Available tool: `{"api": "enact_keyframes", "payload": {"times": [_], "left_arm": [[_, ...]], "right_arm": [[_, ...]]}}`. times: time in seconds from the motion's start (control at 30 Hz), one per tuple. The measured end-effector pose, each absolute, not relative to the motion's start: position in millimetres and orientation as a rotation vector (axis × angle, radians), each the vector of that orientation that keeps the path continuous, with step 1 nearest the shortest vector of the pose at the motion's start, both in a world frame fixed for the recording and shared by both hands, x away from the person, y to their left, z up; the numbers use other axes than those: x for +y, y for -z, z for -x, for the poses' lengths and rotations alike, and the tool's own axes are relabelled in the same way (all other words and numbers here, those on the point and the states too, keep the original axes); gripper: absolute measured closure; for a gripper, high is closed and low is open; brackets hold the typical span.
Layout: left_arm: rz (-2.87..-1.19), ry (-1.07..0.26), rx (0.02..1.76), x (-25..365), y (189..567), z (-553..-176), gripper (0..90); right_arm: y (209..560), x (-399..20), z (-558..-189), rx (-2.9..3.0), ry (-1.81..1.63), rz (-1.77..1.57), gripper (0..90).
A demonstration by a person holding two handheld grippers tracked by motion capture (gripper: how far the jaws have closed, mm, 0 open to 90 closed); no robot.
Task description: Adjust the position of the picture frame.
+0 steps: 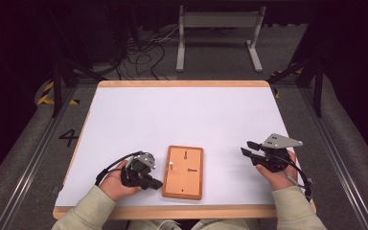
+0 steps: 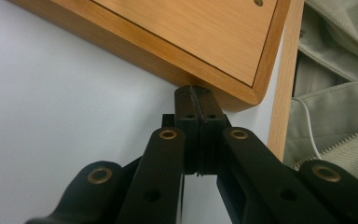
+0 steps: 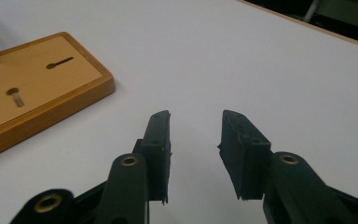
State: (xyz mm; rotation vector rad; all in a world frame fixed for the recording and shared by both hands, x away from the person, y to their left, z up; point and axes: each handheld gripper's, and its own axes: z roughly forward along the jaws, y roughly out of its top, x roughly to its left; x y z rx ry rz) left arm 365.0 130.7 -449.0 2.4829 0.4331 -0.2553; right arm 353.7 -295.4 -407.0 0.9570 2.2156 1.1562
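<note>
At the near edge of the white desk (image 1: 124,115), the left gripper (image 1: 146,180) is held with its jaws pressed together, tips touching the near corner of the wooden board (image 1: 183,172). The right gripper (image 1: 247,147), jaws apart and empty, is held to the right of the board.

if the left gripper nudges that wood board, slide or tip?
Likely slides: the board lies flat and low on the smooth white table. Probably stiff, looking like solid wood with a raised rim. The left gripper, jaws shut, sits at a corner, so a push there may rotate it.
</note>
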Motion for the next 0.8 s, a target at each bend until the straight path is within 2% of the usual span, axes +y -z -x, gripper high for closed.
{"api": "enact_keyframes", "payload": {"times": [0.17, 0.4, 0.63, 0.8], "left_arm": [[-2.406, 0.185, 0.481, 138.9, 442.2, -367.5, 83.9], [-2.233, 0.051, 0.632, 160.1, 434.9, -374.8, 77.5], [-2.15, -0.071, 0.724, 172.8, 435.5, -379.0, 68.7], [-2.104, -0.099, 0.787, 181.5, 436.2, -381.8, 68.6]], "right_arm": [[403.4, -270.7, -346.5, 2.329, -1.188, -0.852, 72.7], [409.1, -218.0, -331.8, 2.565, -1.226, -0.65, 83.6], [415.7, -185.6, -320.1, 2.702, -1.25, -0.546, 86.6], [423.3, -164.3, -311.0, 2.8, -1.26, -0.469, 89.1]]}}
